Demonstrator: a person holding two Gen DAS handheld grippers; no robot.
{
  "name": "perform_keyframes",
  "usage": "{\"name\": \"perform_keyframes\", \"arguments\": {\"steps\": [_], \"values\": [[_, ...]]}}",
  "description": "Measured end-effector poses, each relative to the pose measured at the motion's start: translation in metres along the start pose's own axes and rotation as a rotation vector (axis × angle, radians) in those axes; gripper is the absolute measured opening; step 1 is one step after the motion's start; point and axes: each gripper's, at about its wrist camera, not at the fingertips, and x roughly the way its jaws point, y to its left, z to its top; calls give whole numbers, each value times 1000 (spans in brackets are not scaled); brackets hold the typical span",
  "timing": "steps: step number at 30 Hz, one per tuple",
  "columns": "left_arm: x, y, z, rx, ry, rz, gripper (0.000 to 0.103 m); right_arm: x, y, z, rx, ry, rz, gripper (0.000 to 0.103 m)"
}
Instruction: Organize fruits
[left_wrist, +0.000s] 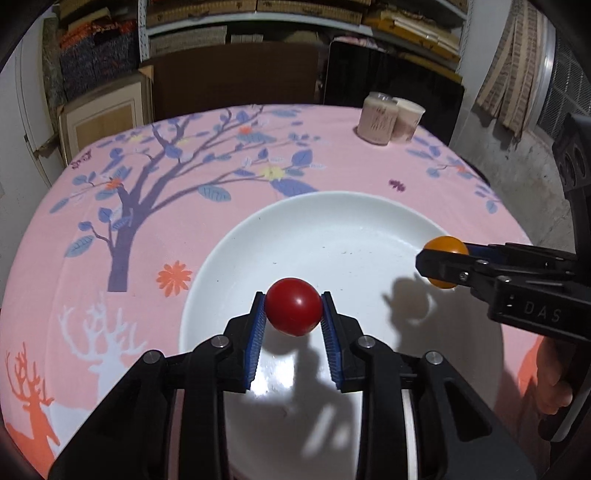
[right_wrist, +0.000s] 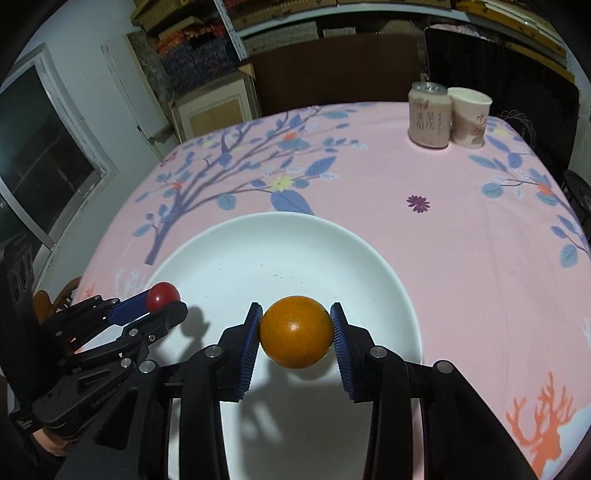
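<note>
Above the round white ceramic plate (left_wrist: 229, 258), left gripper (left_wrist: 293, 308) jaws clamp a round red tomato (left_wrist: 293, 306); right gripper (right_wrist: 295, 332) jaws clamp a round orange fruit (right_wrist: 295, 332); neither fruit shows a long axis.

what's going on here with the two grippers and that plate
A person is holding a gripper in each hand and sorting fruit. The left gripper is shut on a small red fruit, and the right gripper is shut on an orange fruit. Both fruits hang above a white plate that has nothing in it yet. The plate sits on a pink patterned tablecloth, with a can and a paper cup at the far side.
</note>
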Motion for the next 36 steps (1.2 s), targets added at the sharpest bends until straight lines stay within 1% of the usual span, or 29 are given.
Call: {"name": "perform_keyframes", "arguments": {"steps": [1, 2, 3, 4, 5, 6, 8, 11, 12, 13, 15, 17, 20, 24, 26, 28, 30, 33, 35, 36], "values": [[6, 0, 2, 6, 10, 17, 30, 6, -2, 1, 7, 5, 4, 39], [8, 0, 4, 12, 19, 25, 40, 11, -3, 3, 13, 9, 11, 42], [9, -1, 4, 13, 27, 34, 51, 13, -4, 4, 19, 8, 22, 55], [8, 1, 4, 3, 18, 52, 74, 12, -5, 4, 25, -12, 22, 67], [3, 3, 3, -5, -4, 61, 81, 9, -4, 4, 26, -32, 14, 69], [-3, 2, 3, -2, -24, 66, 81, 5, -4, 5, 24, -50, 12, 69], [-17, 0, 0, 11, -37, 79, 81, -4, -6, 4, 40, -61, 18, 69], [-49, 1, -14, 4, -56, 60, 81, -33, -9, -9, 69, -82, 39, 69], [-60, 1, -22, 7, -65, 48, 81, -44, -7, -16, 62, -89, 29, 69], [-75, 0, -34, 17, -78, 44, 82, -57, -4, -26, 46, -98, 9, 69], [-102, 0, -60, 24, -104, 40, 88, -81, 4, -50, 5, -115, -29, 69], [-124, -1, -88, 28, -119, 38, 89, -105, 12, -85, -38, -123, -55, 69], [-148, 1, -135, 29, -123, 41, 89, -131, 23, -142, -93, -123, -96, 69], [-168, 3, -192, 10, -115, 41, 89, -149, 34, -210, -140, -116, -132, 69], [-175, 6, -212, -20, -117, 27, 89, -151, 38, -236, -143, -105, -123, 69], [-178, 8, -224, -45, -110, 17, 89, -153, 43, -256, -147, -102, -120, 68], [-179, 8, -235, -65, -100, 11, 89, -157, 50, -269, -156, -114, -117, 68], [-181, 5, -243, -76, -98, 12, 89, -163, 67, -283, -206, -136, -98, 68], [-183, 3, -246, -80, -100, 23, 89, -163, 79, -288, -246, -146, -108, 62], [-184, 3, -248, -83, -100, 28, 89, -162, 82, -291, -256, -141, -107, 57]]}}
